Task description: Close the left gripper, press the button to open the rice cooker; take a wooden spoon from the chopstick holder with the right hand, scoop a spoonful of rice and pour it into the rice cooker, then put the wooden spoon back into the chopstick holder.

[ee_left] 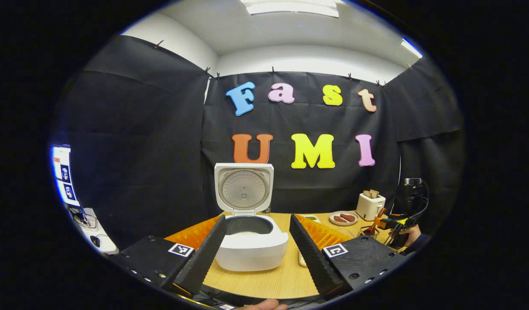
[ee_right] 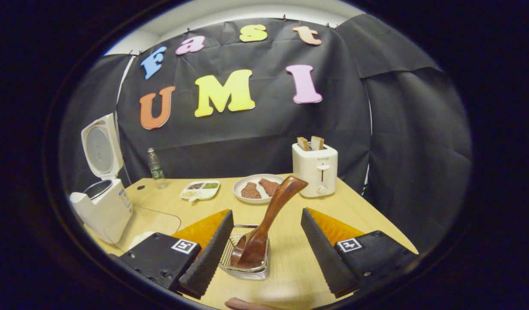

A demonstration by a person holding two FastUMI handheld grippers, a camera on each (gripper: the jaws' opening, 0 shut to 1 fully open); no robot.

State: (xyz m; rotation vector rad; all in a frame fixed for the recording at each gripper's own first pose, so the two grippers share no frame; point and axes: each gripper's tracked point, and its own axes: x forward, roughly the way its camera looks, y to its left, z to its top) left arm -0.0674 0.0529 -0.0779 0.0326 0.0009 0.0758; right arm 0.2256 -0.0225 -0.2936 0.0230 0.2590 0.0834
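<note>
Cooker (ee_left: pixel 251 241) sits lid-up on the table (ee_left: pixel 268 280) between the spread fingers of my left tongs (ee_left: pixel 258 254), which hold nothing. In the right gripper view, my right tongs (ee_right: pixel 267 252) gape empty around the spoon (ee_right: pixel 264 224), which stands tilted in the wire holder (ee_right: pixel 247 262); cooker far left.

Your left gripper view catches bright ceiling panels (ee_left: pixel 290 6) overhead, blown out to white, which light the wooden table (ee_left: pixel 268 280) evenly and leave only soft shadows beneath the rice cooker (ee_left: pixel 251 245). In your right gripper view the black cloth soaks up light, while the spoon (ee_right: pixel 264 219) carries a faint sheen. Both views stay sharp at centre, but fisheye curvature bends the walls and table edge, darkening toward the rim.
</note>
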